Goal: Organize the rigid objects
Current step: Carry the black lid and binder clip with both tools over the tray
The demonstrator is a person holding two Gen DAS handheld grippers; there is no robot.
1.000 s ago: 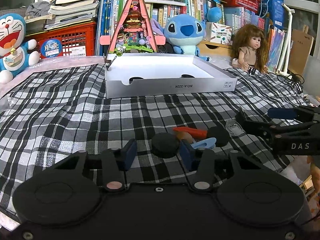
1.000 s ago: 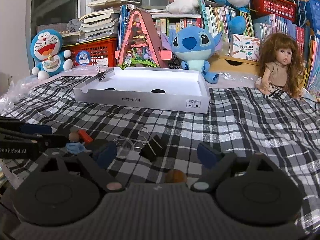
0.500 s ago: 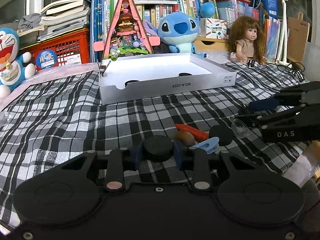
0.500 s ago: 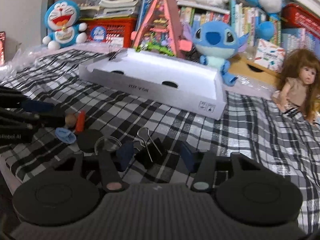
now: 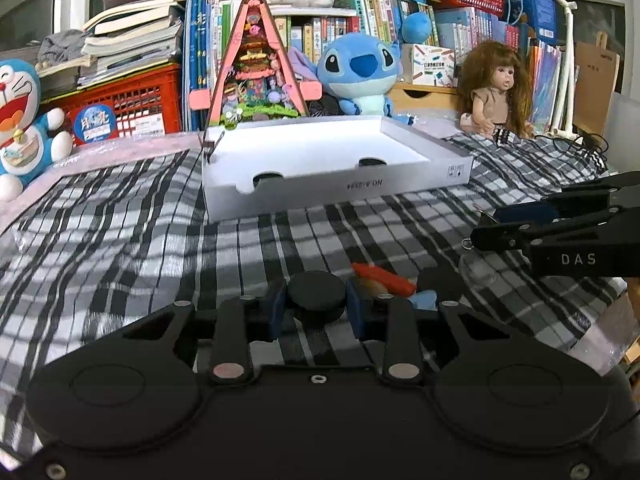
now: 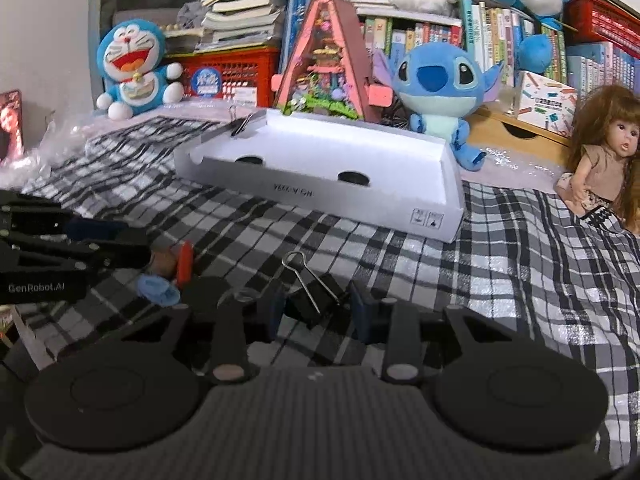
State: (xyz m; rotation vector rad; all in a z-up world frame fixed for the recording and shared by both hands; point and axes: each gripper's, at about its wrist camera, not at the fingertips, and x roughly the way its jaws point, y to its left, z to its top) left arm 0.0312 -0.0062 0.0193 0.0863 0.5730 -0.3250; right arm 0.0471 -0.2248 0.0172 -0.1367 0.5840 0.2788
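My left gripper (image 5: 316, 312) is shut on a black round disc (image 5: 317, 296) low over the checked cloth. In the right wrist view my right gripper (image 6: 316, 312) has a black binder clip (image 6: 316, 300) between its blue pads; its jaws are closing, and both pads look to be touching the clip's sides. The clip's wire handles stick up and back. A white shallow box (image 5: 340, 194) lies farther back with two black discs (image 5: 370, 162) inside. Each gripper shows in the other's view, at the right (image 5: 480, 232) and at the left (image 6: 132, 244).
Between the grippers lie a red stick (image 5: 384, 276), a brown lump (image 6: 164, 262), a light blue piece (image 6: 158, 290), another black disc (image 5: 440, 284) and a clear lid (image 5: 480, 272). A binder clip (image 6: 240, 124) sits on the box's far left corner. Plush toys, a doll and books line the back.
The left jaws closed onto the black disc and kept their hold. The right jaws narrowed from wide apart to the sides of the binder clip. Both hands stayed nearly in place.
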